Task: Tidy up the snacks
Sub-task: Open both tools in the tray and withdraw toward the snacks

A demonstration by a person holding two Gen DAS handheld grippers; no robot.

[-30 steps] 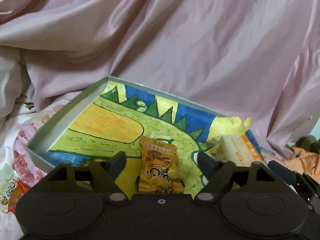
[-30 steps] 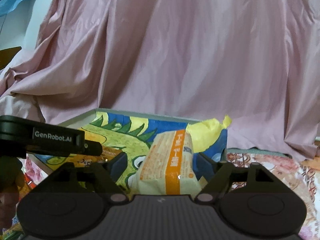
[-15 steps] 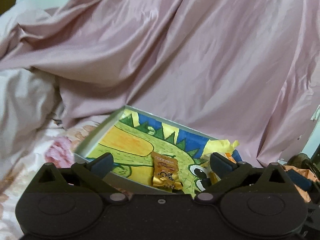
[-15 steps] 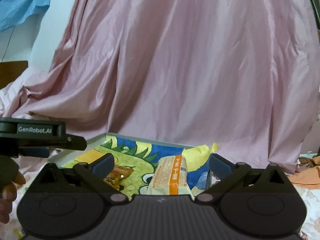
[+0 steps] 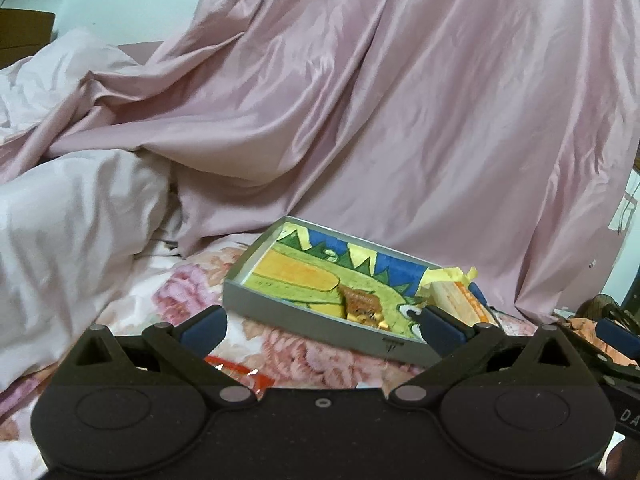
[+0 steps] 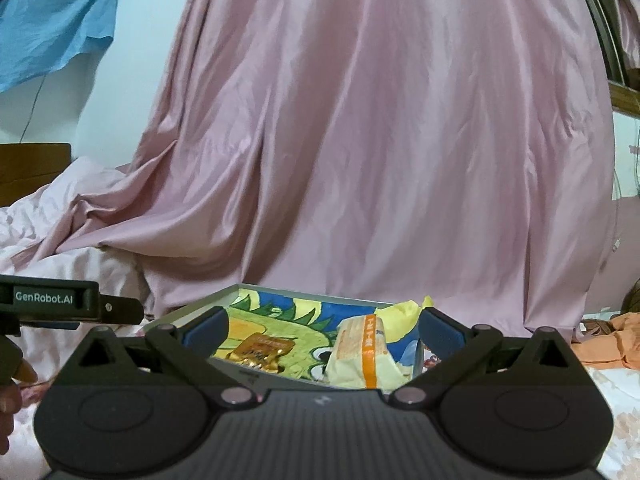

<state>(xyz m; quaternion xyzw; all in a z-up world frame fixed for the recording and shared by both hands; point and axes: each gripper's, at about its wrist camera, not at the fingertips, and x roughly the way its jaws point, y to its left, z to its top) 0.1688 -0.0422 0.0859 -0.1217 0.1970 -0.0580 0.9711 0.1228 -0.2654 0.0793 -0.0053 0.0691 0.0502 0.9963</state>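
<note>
**With both grippers empty, the loose wrapper lies nearest the left one**

While the two snacks in the tray are judged already placed, the relation that governs the next reach is the position of the remaining packet; a red-and-clear wrapper (image 5: 240,372) lies on the floral bedspread (image 5: 192,292), outside the tray, directly below and just ahead of the left gripper (image 5: 320,326), partly hidden by its body, so its long axis cannot be told; the right wrist view does not show it. Left gripper: jaws just opened to their widest, nothing between them. Right gripper (image 6: 322,332): likewise just spread wide and released, holding nothing. Grey tray (image 5: 304,330) with dinosaur lining: ahead of both grippers, near but apart. Brown snack packet (image 6: 262,352): flat on the tray floor, towards the left in the right wrist view. Pale packet with orange stripe (image 6: 362,356): beside it to the right, long axis running away from the camera, leaning near the tray's right end. Judgement: the left hand is the nearer to the loose wrapper; a downward tilt would bring it between the jaws.
</note>
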